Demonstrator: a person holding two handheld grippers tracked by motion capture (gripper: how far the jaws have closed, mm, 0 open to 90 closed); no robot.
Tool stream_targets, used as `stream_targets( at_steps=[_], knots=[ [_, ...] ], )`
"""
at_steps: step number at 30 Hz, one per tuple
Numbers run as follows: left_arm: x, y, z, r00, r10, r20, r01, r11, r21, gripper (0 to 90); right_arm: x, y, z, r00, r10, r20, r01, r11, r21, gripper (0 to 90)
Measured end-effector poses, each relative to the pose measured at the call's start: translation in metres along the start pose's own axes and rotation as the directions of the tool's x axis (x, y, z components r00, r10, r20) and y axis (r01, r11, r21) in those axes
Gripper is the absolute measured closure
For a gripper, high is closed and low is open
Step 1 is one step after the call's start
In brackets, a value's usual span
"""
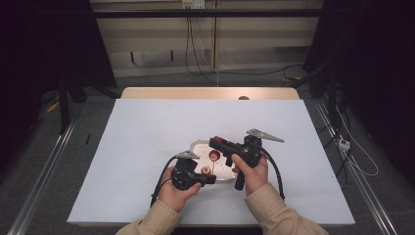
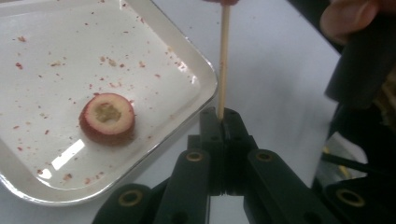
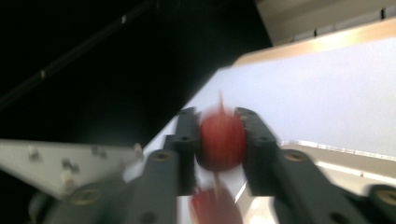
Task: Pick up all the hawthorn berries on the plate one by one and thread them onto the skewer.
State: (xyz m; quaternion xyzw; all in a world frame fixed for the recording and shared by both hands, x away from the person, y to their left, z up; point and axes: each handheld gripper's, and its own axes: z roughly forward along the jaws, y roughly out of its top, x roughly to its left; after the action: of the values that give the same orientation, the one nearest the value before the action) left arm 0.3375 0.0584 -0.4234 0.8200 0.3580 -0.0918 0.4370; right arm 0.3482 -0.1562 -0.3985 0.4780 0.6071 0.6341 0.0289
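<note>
The left claw point(image 2: 223, 122) is pinching a thin wooden skewer point(image 2: 223, 60) just beside the corner of the metal tray point(image 2: 187, 70). The right claw point(image 3: 220, 140) is gripping a red fruit piece point(image 3: 222, 140) above the tray. Another cut piece point(image 2: 108, 118) is lying inside the tray.

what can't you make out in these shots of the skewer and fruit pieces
- Skewer: its top is cut off by the upper edge of the left gripper view.
- Red fruit piece in the right gripper: motion blur in the right gripper view hides its surface.
- Second red piece below: blurred, partly cut off by the bottom edge.
- Tray: crumbs too small in the high view.
</note>
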Motion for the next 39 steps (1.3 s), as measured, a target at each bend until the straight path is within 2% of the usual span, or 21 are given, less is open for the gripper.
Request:
stream_targets(
  at_steps=[2, 3, 6, 9, 10, 11, 14, 15, 16, 19, 21, 23, 26, 29, 31, 32, 34, 36, 37, 38, 39],
  knots=[
    [0.001, -0.001, 0.001, 1.0, 0.001, -0.006, -0.001, 0.9998, 0.019, 90.0, 0.0, -0.001, 0.0, 0.9998, -0.018, 0.011, 0.018, 1.0, 0.012, 68.3],
    [0.001, -0.002, 0.003, 0.9999, -0.005, -0.016, 0.006, 0.9996, 0.027, 90.0, -0.001, 0.0, -0.001, 0.9999, -0.006, 0.009, 0.006, 1.0, 0.005, 65.5],
    [-0.001, -0.002, 0.006, 0.9999, 0.009, -0.008, -0.009, 0.998, 0.063, 90.0, -0.004, 0.005, -0.002, 0.9999, 0.006, 0.01, -0.006, 1.0, 0.001, 61.7],
    [-0.004, -0.001, 0.008, 0.9997, 0.024, 0.001, -0.024, 0.9966, 0.08, 90.0, -0.004, 0.009, -0.002, 0.9998, 0.016, 0.014, -0.016, 1.0, 0.013, 64.8],
    [-0.004, -0.002, 0.008, 0.9996, 0.028, -0.002, -0.028, 0.9964, 0.08, 90.0, -0.005, 0.01, -0.001, 0.9998, 0.016, 0.008, -0.016, 1.0, 0.014, 65.5],
    [-0.004, -0.002, 0.007, 0.9998, 0.022, -0.001, -0.021, 0.9969, 0.075, 90.0, -0.005, 0.01, -0.001, 0.9998, 0.012, 0.017, -0.012, 1.0, 0.012, 72.7],
    [-0.004, -0.002, 0.003, 0.9999, 0.01, -0.009, -0.01, 0.998, 0.062, 90.0, -0.005, 0.01, -0.002, 0.9995, -0.005, 0.031, 0.004, 1.0, 0.016, 73.3],
    [-0.007, -0.001, 0.003, 0.9997, 0.018, -0.017, -0.018, 0.9984, 0.055, 90.0, -0.004, 0.009, -0.002, 0.9991, -0.005, 0.041, 0.005, 1.0, 0.006, 73.4],
    [-0.008, -0.001, 0.003, 0.9993, 0.029, -0.023, -0.028, 0.9981, 0.055, 90.0, -0.004, 0.009, -0.003, 0.9992, 0.002, 0.04, -0.002, 1.0, 0.0, 73.5],
    [-0.006, 0.0, 0.001, 0.999, 0.028, -0.034, -0.026, 0.9982, 0.055, 90.0, -0.005, 0.008, -0.005, 0.9995, 0.011, 0.031, -0.011, 1.0, -0.023, 73.6],
    [0.0, -0.001, 0.0, 0.9995, 0.002, -0.031, 0.0, 0.9987, 0.052, 90.0, -0.003, 0.006, -0.006, 0.9994, -0.006, 0.034, 0.007, 1.0, -0.024, 73.6],
    [0.0, -0.001, 0.0, 0.9994, 0.001, -0.035, 0.001, 0.9988, 0.05, 90.0, -0.003, 0.005, -0.006, 0.9994, -0.012, 0.031, 0.012, 1.0, -0.013, 73.6],
    [-0.005, -0.001, 0.004, 0.9992, 0.031, -0.025, -0.028, 0.9962, 0.082, 90.0, -0.002, 0.004, -0.005, 0.9994, -0.02, 0.03, 0.021, 1.0, -0.013, 73.6],
    [-0.004, 0.0, 0.005, 0.9992, 0.024, -0.032, -0.022, 0.9971, 0.074, 90.0, -0.001, 0.003, -0.005, 0.999, -0.029, 0.033, 0.029, 1.0, -0.01, 73.7],
    [-0.004, -0.001, 0.004, 0.9997, 0.013, -0.02, -0.011, 0.9979, 0.064, 90.0, 0.0, 0.004, -0.006, 0.9987, -0.044, 0.028, 0.044, 0.999, -0.009, 73.7],
    [-0.004, -0.001, 0.005, 0.9995, 0.019, -0.024, -0.017, 0.9966, 0.081, 90.0, 0.0, 0.004, -0.006, 0.9986, -0.044, 0.031, 0.044, 0.999, -0.009, 73.7],
    [-0.005, -0.001, 0.005, 0.9999, 0.013, -0.002, -0.013, 0.9976, 0.068, 90.0, 0.0, 0.002, -0.004, 0.9979, -0.053, 0.037, 0.053, 0.999, 0.012, 73.7],
    [-0.007, 0.001, 0.003, 0.9997, 0.017, -0.017, -0.016, 0.9983, 0.056, 90.0, -0.001, -0.001, -0.003, 0.9989, -0.041, 0.021, 0.041, 0.999, 0.021, 73.7],
    [-0.005, 0.002, 0.0, 1.0, 0.002, 0.007, -0.002, 0.9995, 0.031, 90.0, -0.001, -0.001, -0.004, 0.9991, -0.034, 0.027, 0.033, 0.999, 0.017, 73.7],
    [-0.004, 0.006, -0.005, 0.9996, -0.02, 0.021, 0.02, 0.9994, -0.028, 90.0, -0.001, -0.003, -0.003, 0.9996, -0.023, 0.016, 0.022, 0.999, 0.046, 73.6],
    [-0.001, 0.012, -0.005, 0.9998, -0.014, 0.012, 0.014, 0.9985, 0.053, 90.0, 0.0, -0.012, 0.003, 0.9999, 0.001, -0.01, 0.0, 0.991, 0.132, 73.1]
  ],
)
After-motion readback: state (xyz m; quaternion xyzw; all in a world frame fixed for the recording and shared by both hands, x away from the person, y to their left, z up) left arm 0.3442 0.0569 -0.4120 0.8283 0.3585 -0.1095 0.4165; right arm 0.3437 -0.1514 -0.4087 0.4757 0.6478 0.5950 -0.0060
